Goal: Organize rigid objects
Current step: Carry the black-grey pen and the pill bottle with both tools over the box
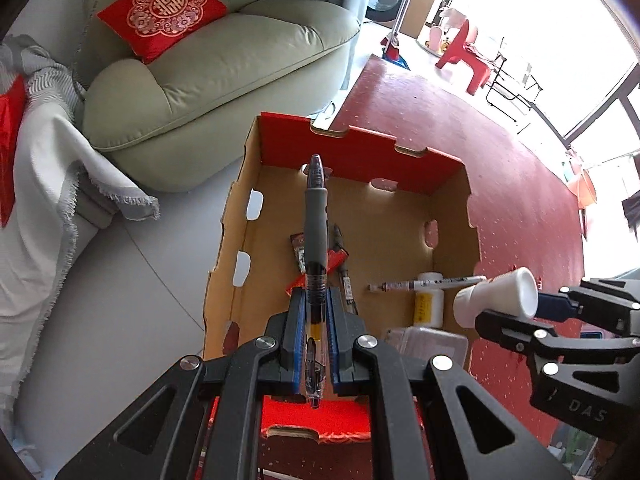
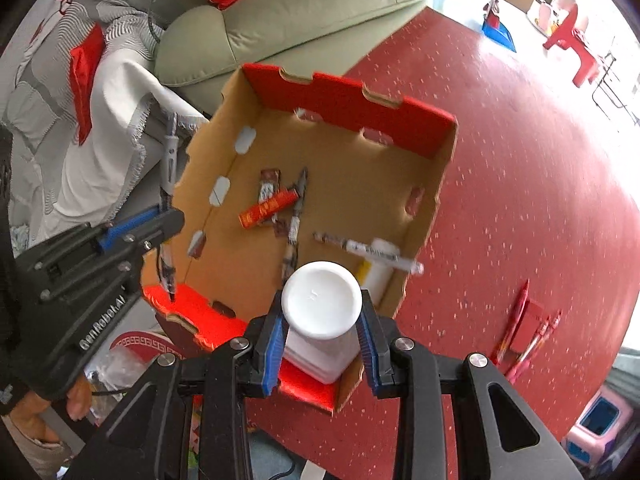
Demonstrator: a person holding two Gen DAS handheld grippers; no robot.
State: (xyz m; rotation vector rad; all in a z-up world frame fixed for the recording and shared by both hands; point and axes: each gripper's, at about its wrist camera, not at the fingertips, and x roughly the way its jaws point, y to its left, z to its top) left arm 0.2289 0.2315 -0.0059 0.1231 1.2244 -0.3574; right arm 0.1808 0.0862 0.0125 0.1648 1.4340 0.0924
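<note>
While a grey-gripped clear pen [image 1: 315,240] is clamped by the left gripper [image 1: 315,320], a white flared-base bottle [image 2: 321,312] is pinched by the right gripper [image 2: 321,340] over the cardboard box [image 2: 434,200]

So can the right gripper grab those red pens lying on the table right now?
Probably not yet. The right gripper is already shut on the white bottle, so its jaws are full. The red pens lie in the open on the red table, with nothing covering them.

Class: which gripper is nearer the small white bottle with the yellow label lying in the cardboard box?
Right. The right gripper, shut on a white bottle, hovers beside the yellow-labelled bottle; the left gripper is across the box.
</note>
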